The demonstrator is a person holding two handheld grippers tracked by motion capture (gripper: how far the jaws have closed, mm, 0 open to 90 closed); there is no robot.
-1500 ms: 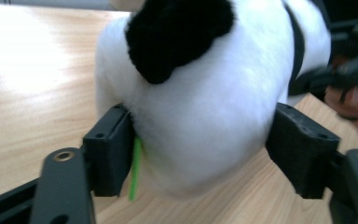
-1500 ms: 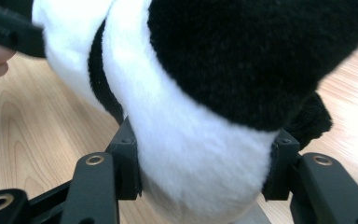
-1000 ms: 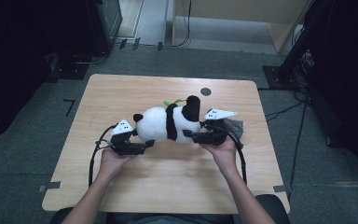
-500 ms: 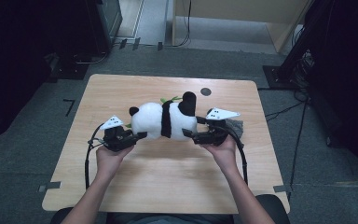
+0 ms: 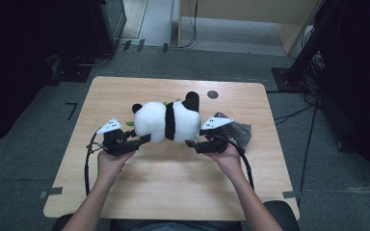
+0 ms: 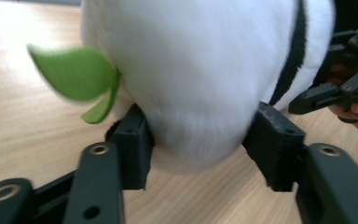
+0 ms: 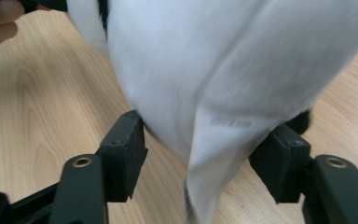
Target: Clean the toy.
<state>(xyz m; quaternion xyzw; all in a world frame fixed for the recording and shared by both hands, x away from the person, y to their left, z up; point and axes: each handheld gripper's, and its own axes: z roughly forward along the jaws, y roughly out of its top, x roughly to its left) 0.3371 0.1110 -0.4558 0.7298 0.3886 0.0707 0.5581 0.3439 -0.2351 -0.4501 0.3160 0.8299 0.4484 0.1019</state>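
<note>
Panda plush (image 5: 166,121) lies long axis left-right between my claws: left gripper (image 5: 143,140) pinches its left end, right gripper (image 5: 191,143) its right end, both having just re-clamped.

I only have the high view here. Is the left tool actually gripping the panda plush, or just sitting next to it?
Observer: In the left gripper view, the left tool has the panda plush between its pads. Both pads touch the white fur, and its jaws have just been opening.
Operator: And the right tool?
Observer: The right tool also has white fur against both pads, and its jaws have just been closing.
Operator: Is anything else caught in there?
Observer: Yes, a white fabric label with a printed barcode hangs down between the right tool's jaws.
</note>
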